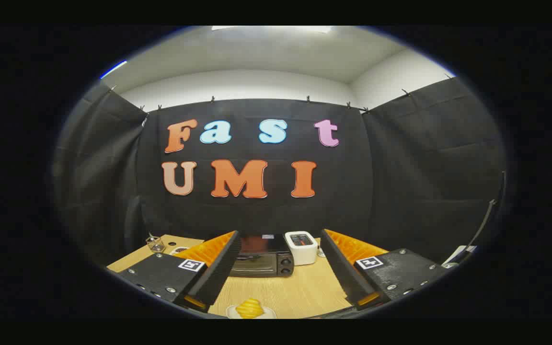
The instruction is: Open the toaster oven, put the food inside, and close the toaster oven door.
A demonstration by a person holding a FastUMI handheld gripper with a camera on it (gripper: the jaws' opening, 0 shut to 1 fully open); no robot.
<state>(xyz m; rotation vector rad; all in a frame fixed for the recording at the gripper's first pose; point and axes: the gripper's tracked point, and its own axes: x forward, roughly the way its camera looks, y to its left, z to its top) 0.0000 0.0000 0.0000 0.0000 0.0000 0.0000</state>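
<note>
The gripper (280,268) is wide open and holds nothing; its two fingers (218,268) stand far apart above the wooden table (304,292), and there is only free space between them. Beyond the fingers, seen through the gap between them, the toaster oven (261,258) stands at the far side of the table, near the black cloth wall. It is a small dark oven, and its door looks closed. On the right part of its front there are two round knobs (285,266), one above the other. Just beside the oven, on its right, stands a white box-shaped appliance (301,247) with a dark panel on its top; I cannot tell what it is exactly. The food (249,308) lies very close to the tool, below the space between the fingers, at the near side of the table. It is a yellow piece on a small white plate (267,314), and it is well apart from the oven. Beyond the left finger, at the far left corner of the table, stands a small clear glass (155,244)
</note>
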